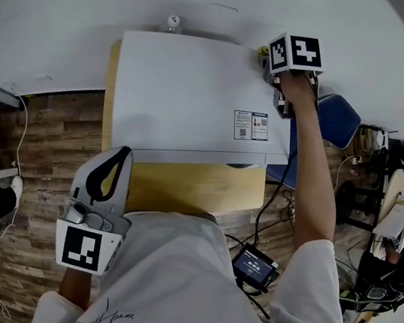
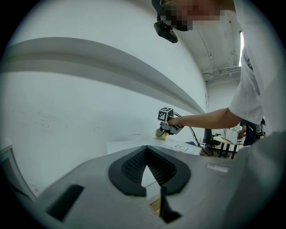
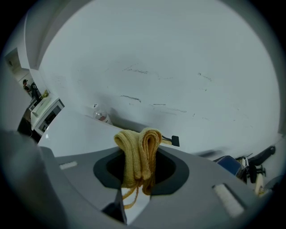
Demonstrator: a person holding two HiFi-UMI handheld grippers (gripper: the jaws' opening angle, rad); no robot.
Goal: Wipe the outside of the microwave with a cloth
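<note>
At the upper right of the head view, the right hand-held gripper [image 1: 271,61] was clamped on a folded yellow woven cloth [image 3: 137,154], over the far right corner of the big white box-shaped microwave [image 1: 188,102]. In the right gripper view the jaws were closed on the lower part of the bundle. Two rounded folds stood out beyond the tips and a few loose threads hung below. The cloth seemed to be on or just above the white top, but contact could not be confirmed.

The cloth looked soft, light and limp, more likely to flop or unfold than to slip. The hold across its doubled middle was probably the right one, since it left a thick pad out front to rub with. Its long axis ran along the jaws, with the folds pointing away from the gripper toward the white wall [image 3: 178,67].

The microwave stood on a pale yellow wooden table [image 1: 190,189] in the centre of the head view. Its long axis ran left to right across the frame, and its front was judged to face the lower edge. It looked heavy and rigid enough to stay put under wiping.

At the lower left, the left gripper [image 1: 122,153] hung near the person's white shirt [image 1: 183,283], its jaws together at the tips with nothing between them
</note>
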